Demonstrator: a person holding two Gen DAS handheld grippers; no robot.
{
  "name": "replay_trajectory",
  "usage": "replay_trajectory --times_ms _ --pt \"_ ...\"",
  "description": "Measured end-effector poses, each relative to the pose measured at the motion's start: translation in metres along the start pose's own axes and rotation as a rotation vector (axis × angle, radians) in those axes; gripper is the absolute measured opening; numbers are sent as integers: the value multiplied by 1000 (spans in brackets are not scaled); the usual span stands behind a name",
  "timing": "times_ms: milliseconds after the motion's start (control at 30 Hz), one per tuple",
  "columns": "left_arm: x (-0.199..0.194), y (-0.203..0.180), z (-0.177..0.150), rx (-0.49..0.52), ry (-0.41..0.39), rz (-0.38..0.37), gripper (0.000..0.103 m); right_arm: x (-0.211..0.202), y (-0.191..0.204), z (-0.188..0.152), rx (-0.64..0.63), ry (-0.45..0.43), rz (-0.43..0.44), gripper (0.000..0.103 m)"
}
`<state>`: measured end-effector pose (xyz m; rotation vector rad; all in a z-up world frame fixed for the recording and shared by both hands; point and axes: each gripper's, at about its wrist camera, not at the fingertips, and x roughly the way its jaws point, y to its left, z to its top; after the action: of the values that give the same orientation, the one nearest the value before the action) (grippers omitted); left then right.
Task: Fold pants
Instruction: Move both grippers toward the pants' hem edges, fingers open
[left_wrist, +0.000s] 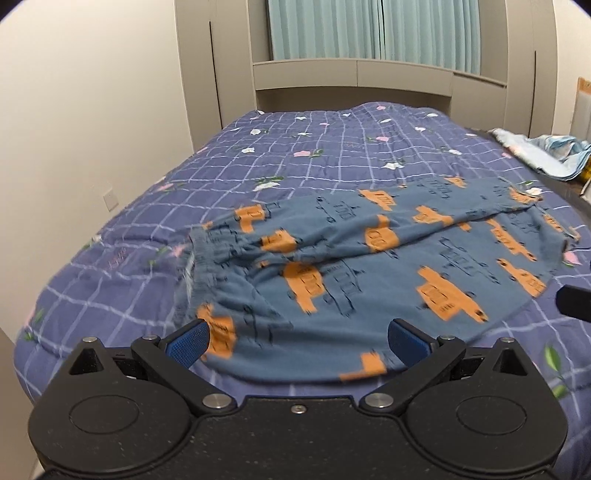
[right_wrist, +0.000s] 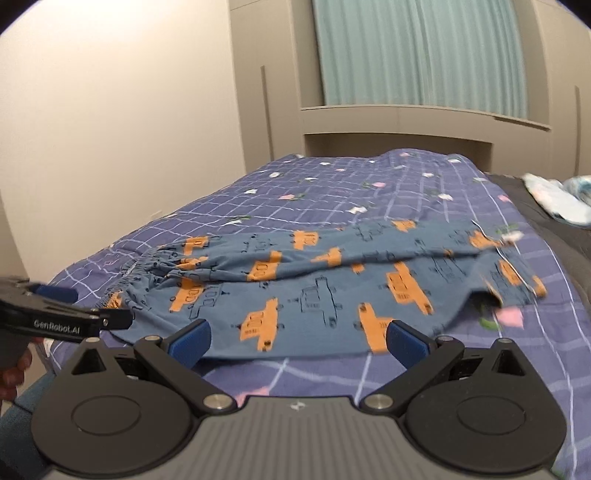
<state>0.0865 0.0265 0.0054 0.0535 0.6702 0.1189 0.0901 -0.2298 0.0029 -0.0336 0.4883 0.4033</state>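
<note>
While pants (left_wrist: 369, 266) lie flat, both hand-held grippers (left_wrist: 298, 341) (right_wrist: 298, 341) gape, empty.

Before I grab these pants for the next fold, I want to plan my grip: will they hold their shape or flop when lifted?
Probably flop: the pants already lie in soft wrinkles on the bedspread, one leg draped over the other. They look thin and light, so a lifted edge should sag. The gathered waistband seems thicker, likely the firmer place to pinch.
</note>
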Motion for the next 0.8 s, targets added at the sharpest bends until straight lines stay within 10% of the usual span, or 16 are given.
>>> replay_trajectory --times_ms 800 --pt "141 57 105 10 79 -9 103 177 -31 111 -254 209 -12 103"
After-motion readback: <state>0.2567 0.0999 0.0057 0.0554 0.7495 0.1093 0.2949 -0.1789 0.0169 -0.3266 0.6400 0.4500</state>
